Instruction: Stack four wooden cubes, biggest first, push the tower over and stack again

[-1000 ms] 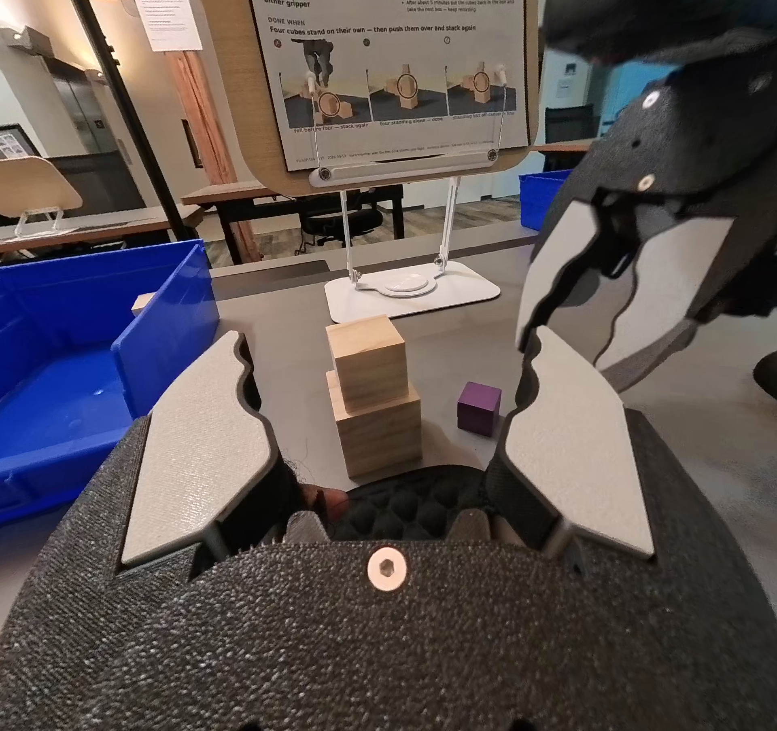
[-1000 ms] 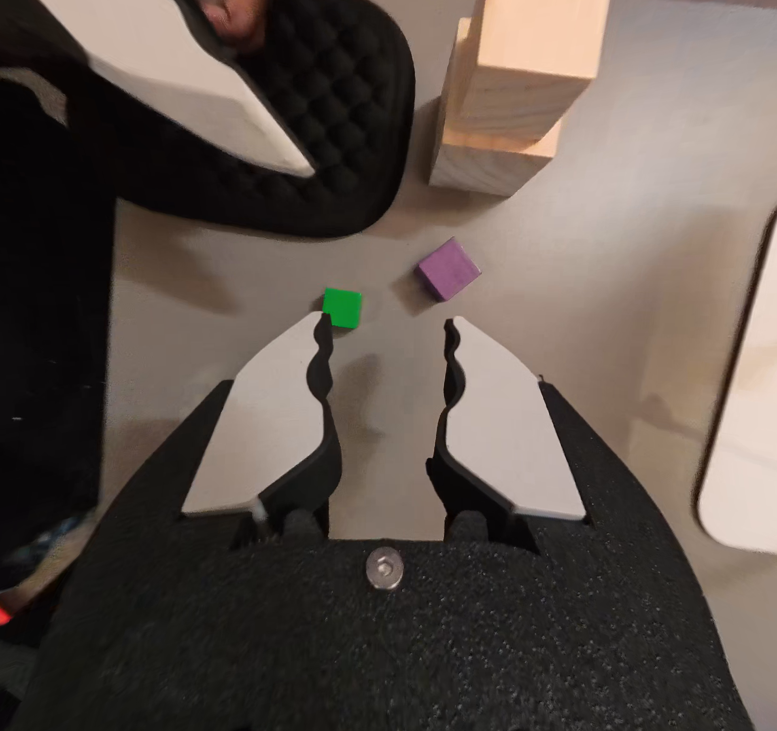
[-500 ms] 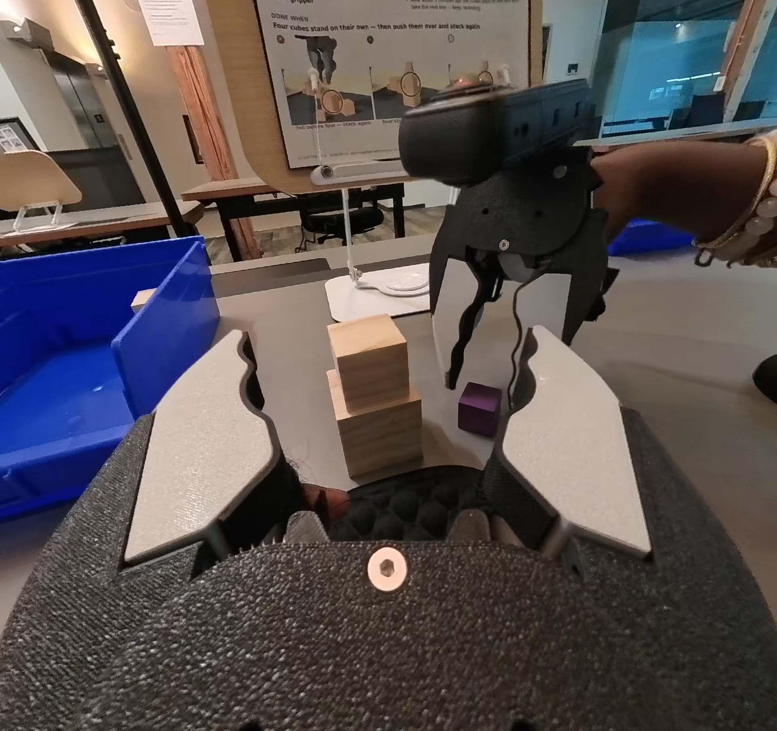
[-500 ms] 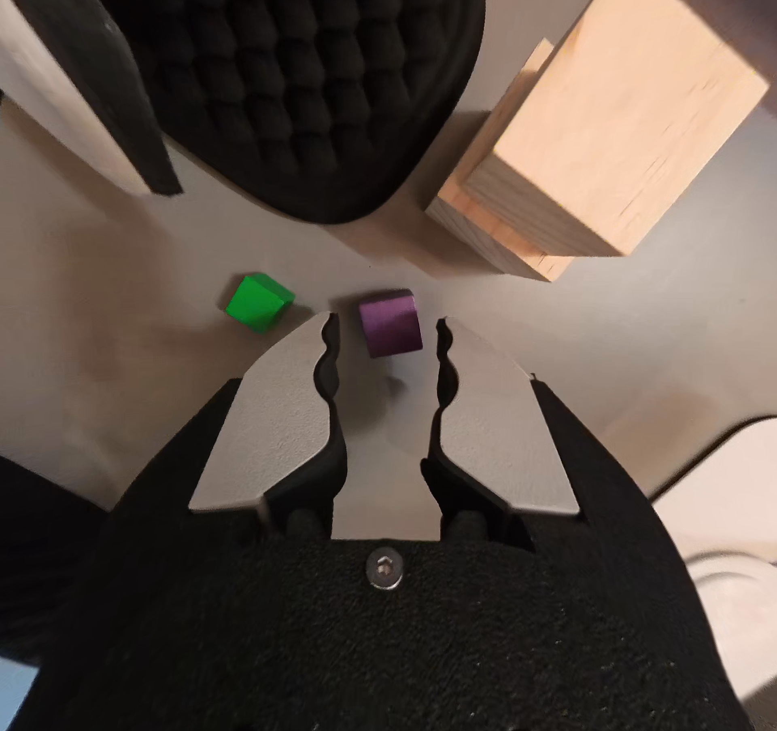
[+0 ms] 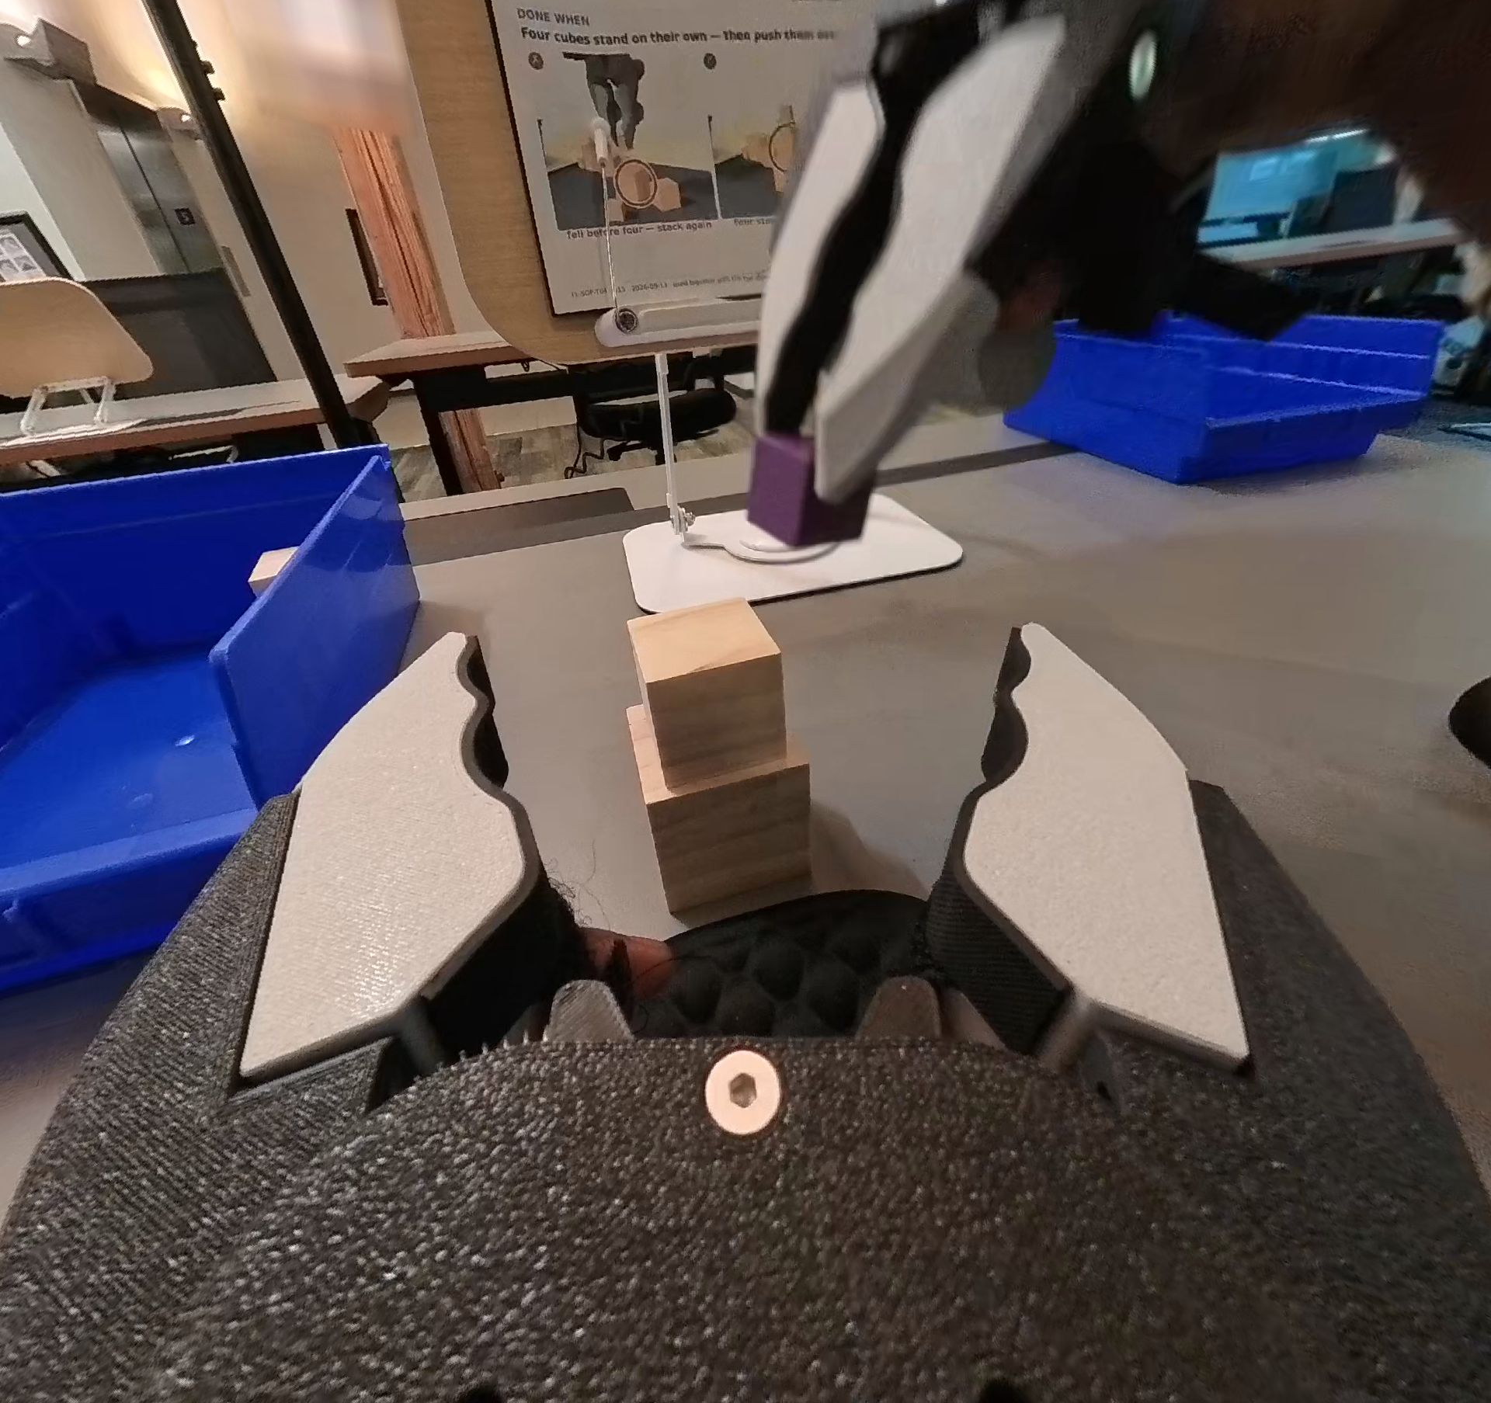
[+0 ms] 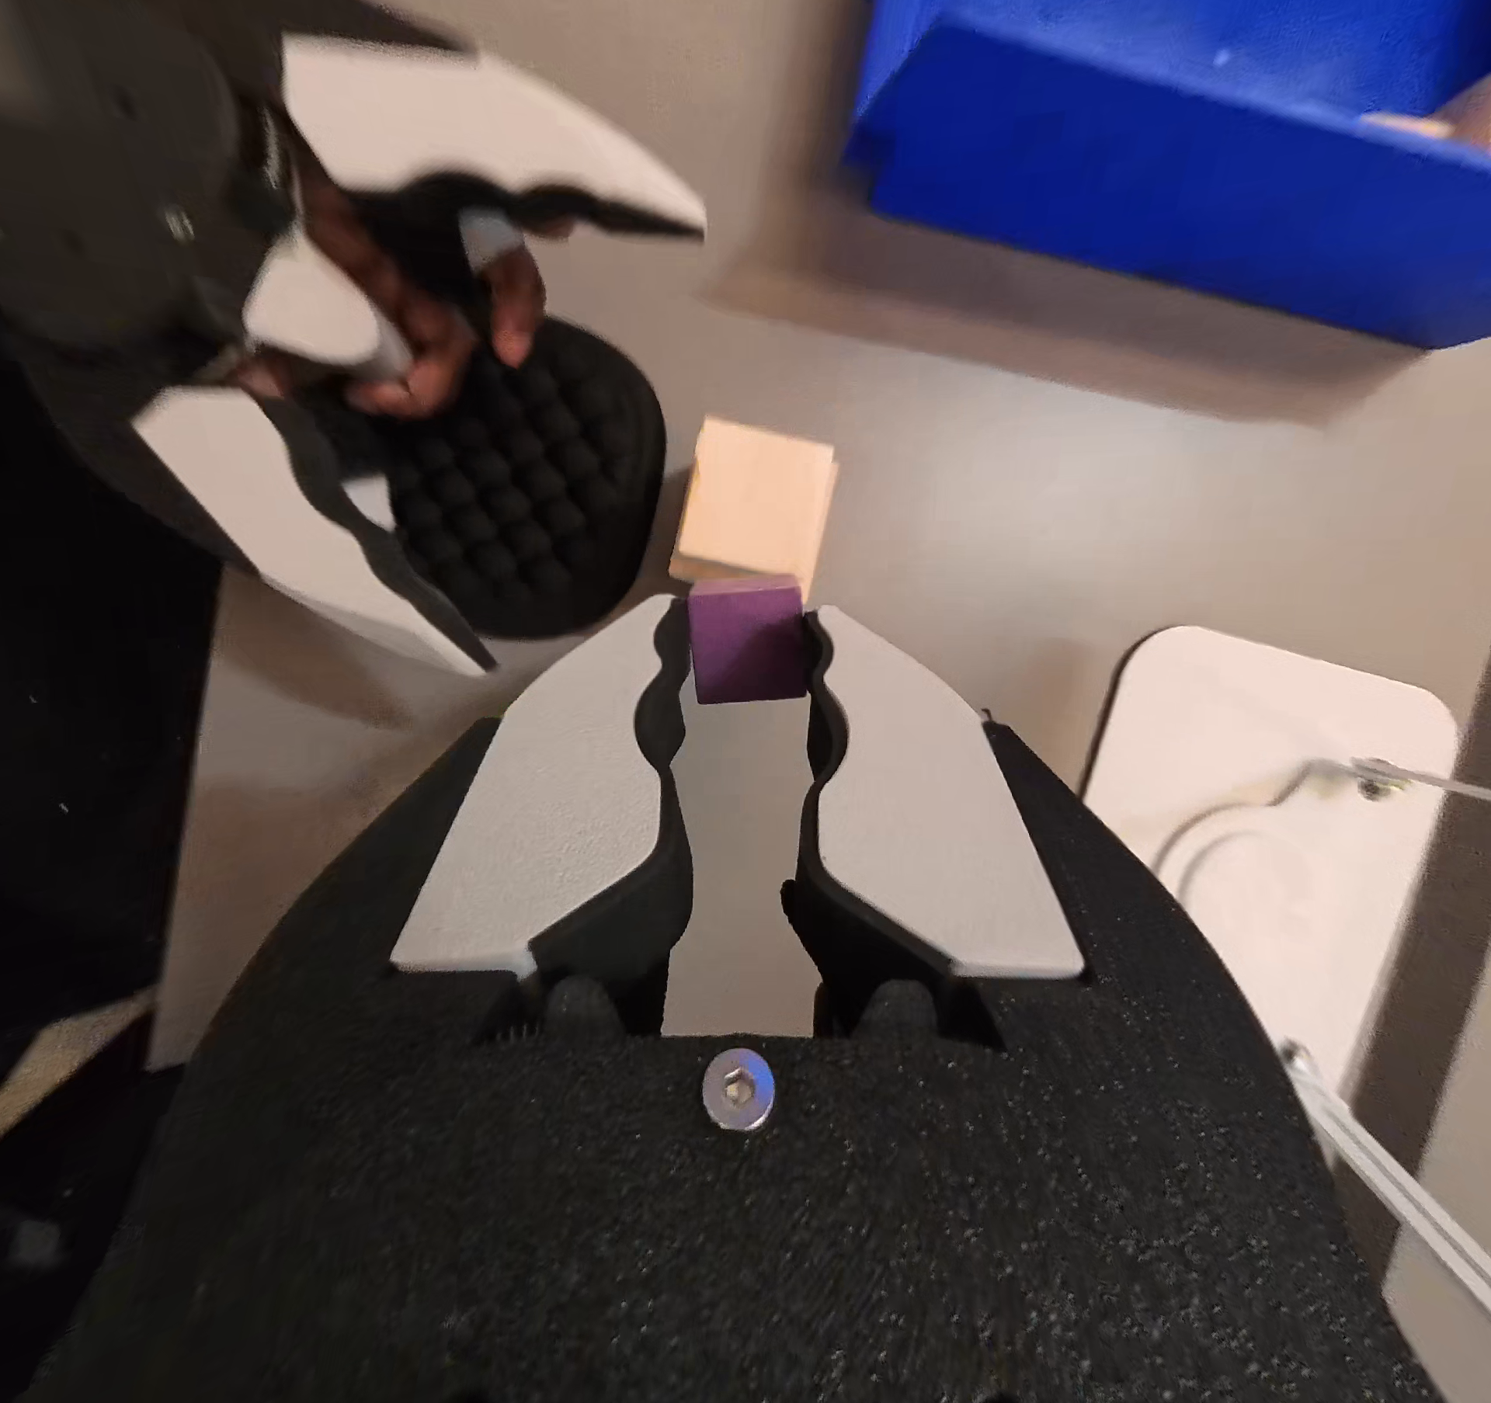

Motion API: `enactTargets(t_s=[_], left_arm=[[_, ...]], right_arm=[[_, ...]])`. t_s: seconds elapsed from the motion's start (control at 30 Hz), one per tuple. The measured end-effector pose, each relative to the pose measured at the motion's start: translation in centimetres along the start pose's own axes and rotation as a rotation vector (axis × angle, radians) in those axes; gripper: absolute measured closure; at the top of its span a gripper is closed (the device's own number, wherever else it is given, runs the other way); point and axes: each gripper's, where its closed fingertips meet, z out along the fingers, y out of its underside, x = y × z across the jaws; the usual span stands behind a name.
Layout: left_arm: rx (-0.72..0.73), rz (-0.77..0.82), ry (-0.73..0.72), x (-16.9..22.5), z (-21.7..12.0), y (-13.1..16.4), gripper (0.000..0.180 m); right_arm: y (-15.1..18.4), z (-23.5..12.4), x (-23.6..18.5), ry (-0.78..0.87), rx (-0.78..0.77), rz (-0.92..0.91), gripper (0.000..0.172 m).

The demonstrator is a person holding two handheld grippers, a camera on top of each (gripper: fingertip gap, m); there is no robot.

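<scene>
The right tongs [image 6: 746, 642] are clamped on a small purple cube [image 6: 746, 646], a fingertip pressed to each of two opposite faces, and carry it in the air above the grey bench [image 5: 1129, 679]. The cube is matte, evenly coloured and sharp-edged, and sits a little tilted at the very tips. In the left wrist view it [image 5: 799, 489] hangs higher than a stack of two pale wooden cubes [image 5: 718, 759], the smaller one on the larger and slightly off-centre, with plain light grain.

The left tongs [image 5: 742, 670] stand wide apart and hold nothing; the wooden stack shows between their fingers without touching either. A black dimpled pad [image 6: 516, 477] lies on the bench just beside the stack. A blue bin [image 5: 161, 679] sits to the left, another blue bin [image 5: 1210, 404] farther right, and a white stand base [image 5: 807, 566] beyond the stack.
</scene>
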Motion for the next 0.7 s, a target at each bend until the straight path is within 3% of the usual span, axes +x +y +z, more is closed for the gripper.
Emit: enactTargets(t_s=[0.27,0.7], left_arm=[[0.000,0.003,-0.001,0.0,0.0,0.0,0.063],[0.000,-0.001,0.004,0.1,0.0,0.0,0.063]], right_arm=[[-3.7,0.9,-0.3,0.104,-0.089,0.180,0.145],[-2.4,3.2,0.0,0.077,-0.136,0.221,0.145]])
